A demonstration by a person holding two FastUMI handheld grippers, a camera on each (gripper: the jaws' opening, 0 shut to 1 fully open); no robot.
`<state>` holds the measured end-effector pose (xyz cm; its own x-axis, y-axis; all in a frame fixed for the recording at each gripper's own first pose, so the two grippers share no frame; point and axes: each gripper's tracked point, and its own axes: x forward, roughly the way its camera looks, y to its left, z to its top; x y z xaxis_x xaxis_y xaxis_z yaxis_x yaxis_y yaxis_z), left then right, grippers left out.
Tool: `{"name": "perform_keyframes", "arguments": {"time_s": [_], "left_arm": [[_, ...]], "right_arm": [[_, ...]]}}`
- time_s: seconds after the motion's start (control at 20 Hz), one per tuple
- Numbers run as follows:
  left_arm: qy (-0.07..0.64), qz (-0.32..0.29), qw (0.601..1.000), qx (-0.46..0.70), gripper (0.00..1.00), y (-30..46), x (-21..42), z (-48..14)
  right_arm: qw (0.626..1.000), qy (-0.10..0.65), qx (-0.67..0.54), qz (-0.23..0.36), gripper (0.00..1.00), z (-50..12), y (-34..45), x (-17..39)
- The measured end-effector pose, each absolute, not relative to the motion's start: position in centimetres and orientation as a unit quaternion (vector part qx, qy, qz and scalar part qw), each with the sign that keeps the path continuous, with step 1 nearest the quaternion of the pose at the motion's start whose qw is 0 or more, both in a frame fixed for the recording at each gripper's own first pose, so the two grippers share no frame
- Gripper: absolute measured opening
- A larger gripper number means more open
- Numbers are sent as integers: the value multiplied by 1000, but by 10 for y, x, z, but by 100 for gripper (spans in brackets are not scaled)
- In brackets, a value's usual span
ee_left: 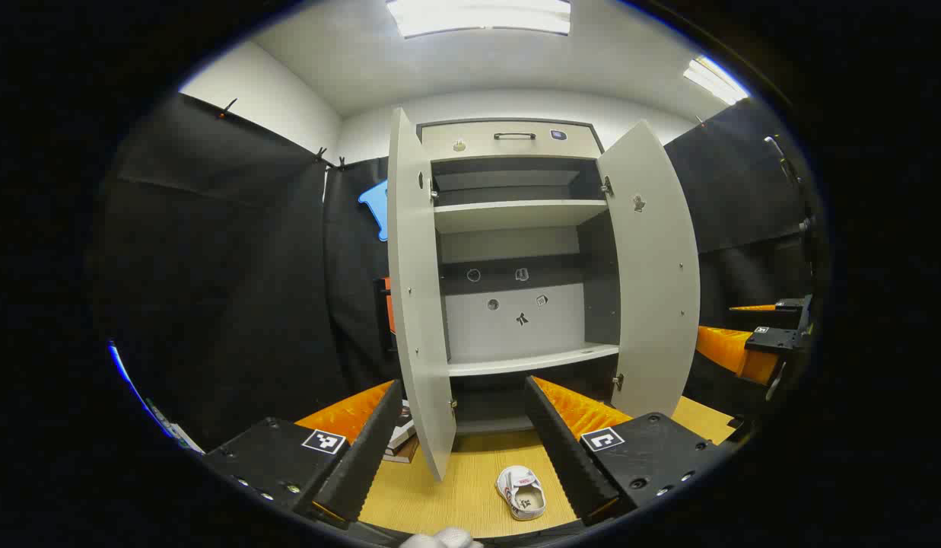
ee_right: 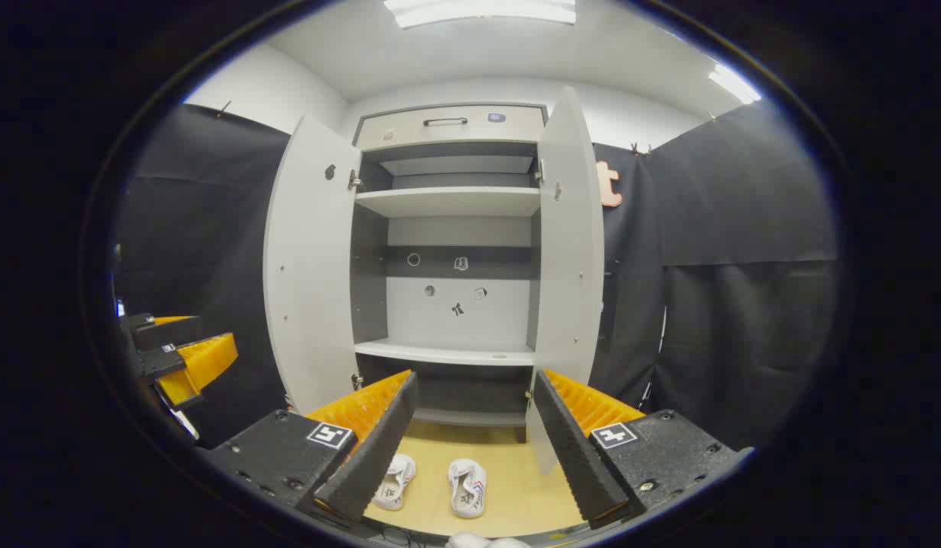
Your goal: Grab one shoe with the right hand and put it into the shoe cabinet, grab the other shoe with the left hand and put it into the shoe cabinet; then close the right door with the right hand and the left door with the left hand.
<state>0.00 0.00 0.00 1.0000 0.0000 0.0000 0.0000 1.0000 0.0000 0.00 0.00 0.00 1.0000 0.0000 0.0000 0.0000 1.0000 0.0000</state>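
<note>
Pale wood makes up the floor in front of the shoe cabinet, and two white shoes lie on it. In the right gripper view one shoe sits between the fingers of the right claw, and the other shoe lies just beside it, partly behind that claw's left finger. The right claw is spread wide and holds nothing, touching neither shoe. The left claw is also spread wide and empty; in the left gripper view a shoe lies on the floor near the inner edge of its right finger. Both cabinet doors stand open: the left door and the right door swing outward, showing bare shelves inside. The left claw also appears at the left edge of the right gripper view.
</note>
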Motion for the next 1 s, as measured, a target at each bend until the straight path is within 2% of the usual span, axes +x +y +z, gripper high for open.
{"name": "perform_keyframes", "arguments": {"time_s": [0.65,1.0], "left_arm": [[3,1,1000,8,96,4,-4,-3],[20,0,1000,-8,96,13,-14,-22]], "right_arm": [[1000,20,-21,9,99,-24,10,-1],[982,173,-64,37,99,-150,26,7]]}}
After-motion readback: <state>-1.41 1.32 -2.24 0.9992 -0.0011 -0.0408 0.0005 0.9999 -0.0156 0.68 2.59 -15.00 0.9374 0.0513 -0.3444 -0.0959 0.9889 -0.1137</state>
